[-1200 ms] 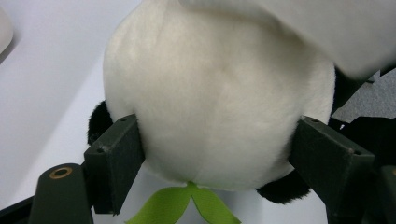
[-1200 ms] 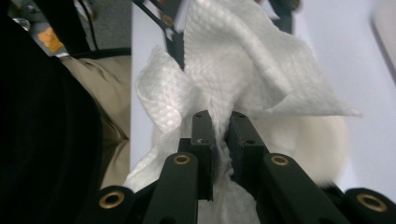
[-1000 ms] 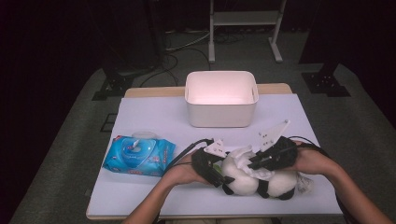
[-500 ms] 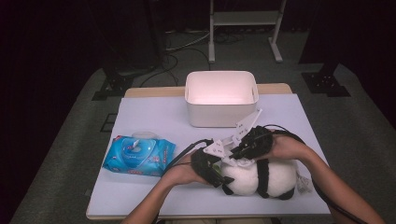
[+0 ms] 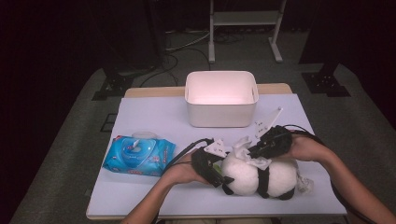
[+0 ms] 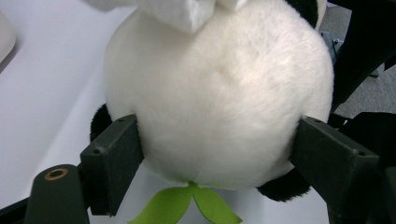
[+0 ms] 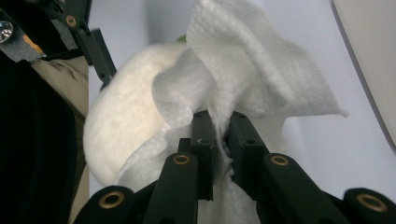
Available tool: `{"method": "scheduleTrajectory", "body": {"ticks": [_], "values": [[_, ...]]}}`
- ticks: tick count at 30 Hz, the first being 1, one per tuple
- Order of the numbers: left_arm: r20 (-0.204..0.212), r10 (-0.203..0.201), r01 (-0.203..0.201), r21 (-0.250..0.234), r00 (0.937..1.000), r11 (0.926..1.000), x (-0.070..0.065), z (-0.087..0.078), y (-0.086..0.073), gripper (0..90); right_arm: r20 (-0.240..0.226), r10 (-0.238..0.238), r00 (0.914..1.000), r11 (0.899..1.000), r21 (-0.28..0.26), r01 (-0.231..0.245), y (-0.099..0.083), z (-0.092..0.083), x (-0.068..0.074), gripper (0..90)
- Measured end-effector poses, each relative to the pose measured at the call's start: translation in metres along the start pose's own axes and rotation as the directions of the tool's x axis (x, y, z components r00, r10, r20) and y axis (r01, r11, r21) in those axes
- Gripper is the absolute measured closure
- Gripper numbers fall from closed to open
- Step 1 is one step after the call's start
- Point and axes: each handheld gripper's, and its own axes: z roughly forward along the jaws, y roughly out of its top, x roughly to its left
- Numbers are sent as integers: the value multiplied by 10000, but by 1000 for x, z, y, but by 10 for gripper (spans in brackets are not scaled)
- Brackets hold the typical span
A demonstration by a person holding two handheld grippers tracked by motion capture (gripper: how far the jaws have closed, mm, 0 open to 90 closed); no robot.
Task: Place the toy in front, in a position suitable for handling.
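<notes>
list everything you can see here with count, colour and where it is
panda plush toy: 1, white and black, near edge of table, right of centre
wipe: 1, white, on top of the panda
pack of wipes: 1, blue, left side of table
bin: 1, white, far middle of table
table: 1, pale top
stand: 1, white, on the floor behind the table
left gripper: 1, black, jaws against the panda's white body on both sides
right gripper: 1, black, shut on the wipe
forearms: 2, from the bottom edge
</notes>
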Motion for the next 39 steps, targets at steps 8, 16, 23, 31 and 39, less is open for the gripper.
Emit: {"method": "scheduleTrajectory", "body": {"ticks": [8,16,23,31,39], "values": [[55,-79,79,19,10000,10000,1,-2,1,177,233,324,9992,9994,132,-327,-19,-13,-3,805],[198,-92,92,-20,9998,10000,2,-6,6,175,218,312,9993,9995,-91,-310,-23,-11,5,806],[270,-51,55,-137,9996,9999,1,-8,12,174,130,79,9999,9999,-133,-77,-21,-9,17,806],[262,-442,446,-162,9987,9989,6,-8,8,164,4,-389,9992,9992,14,389,-15,-6,32,806],[574,-419,423,-47,9975,9991,4,1,2,195,-194,-967,9951,9951,180,970,-1,-2,40,803]]}}
